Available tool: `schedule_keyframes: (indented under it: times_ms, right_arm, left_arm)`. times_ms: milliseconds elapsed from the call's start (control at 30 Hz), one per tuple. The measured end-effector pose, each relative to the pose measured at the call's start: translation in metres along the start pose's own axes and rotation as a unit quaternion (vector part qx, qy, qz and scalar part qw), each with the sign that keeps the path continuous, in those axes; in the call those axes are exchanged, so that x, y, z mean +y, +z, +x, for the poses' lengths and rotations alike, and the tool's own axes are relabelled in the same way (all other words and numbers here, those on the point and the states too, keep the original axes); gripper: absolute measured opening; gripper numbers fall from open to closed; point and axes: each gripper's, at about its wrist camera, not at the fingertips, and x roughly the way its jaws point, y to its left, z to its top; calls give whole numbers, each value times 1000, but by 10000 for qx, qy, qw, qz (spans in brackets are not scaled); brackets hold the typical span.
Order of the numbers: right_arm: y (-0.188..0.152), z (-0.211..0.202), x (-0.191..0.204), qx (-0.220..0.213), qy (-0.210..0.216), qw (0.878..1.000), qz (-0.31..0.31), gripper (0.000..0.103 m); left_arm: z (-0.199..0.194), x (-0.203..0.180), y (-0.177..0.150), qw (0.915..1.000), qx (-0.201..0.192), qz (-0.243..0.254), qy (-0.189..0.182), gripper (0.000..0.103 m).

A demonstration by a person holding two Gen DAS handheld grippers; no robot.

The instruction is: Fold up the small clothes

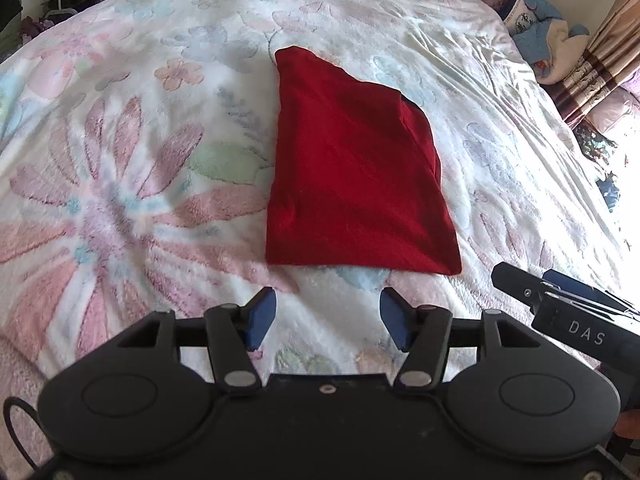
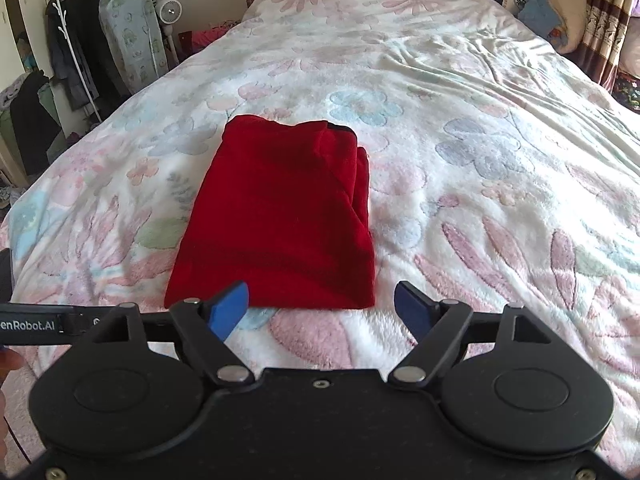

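A small dark red garment (image 1: 352,168) lies folded into a compact oblong on the flowered bedspread (image 1: 132,168); its stacked layers show along the right side. In the right wrist view the same red garment (image 2: 280,216) lies just ahead, a little left of centre. My left gripper (image 1: 328,308) hovers open just short of the garment's near edge, nothing between its blue pads. My right gripper (image 2: 320,300) is open too, its left pad over the garment's near hem without pressing it. Part of the right gripper (image 1: 568,308) shows at the lower right of the left wrist view.
The bedspread (image 2: 480,168) stretches wide to the right and far side. A blue and white plush toy (image 2: 548,4) sits at the headboard corner by striped curtains (image 2: 604,20). A coat rack with hanging clothes (image 2: 80,32) and a small fan (image 2: 170,12) stand left of the bed.
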Motion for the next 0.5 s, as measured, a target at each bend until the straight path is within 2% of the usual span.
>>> schedule_keyframes:
  times_ms: [167, 500]
  right_arm:
    - [1, -1, -1, 11, 15, 10000, 32, 80]
    - [0, -3, -3, 36, -31, 10000, 27, 80]
  left_arm:
    - [-1, -2, -3, 9999, 47, -2, 107, 59]
    - [-4, -1, -3, 9999, 70, -64, 98, 60]
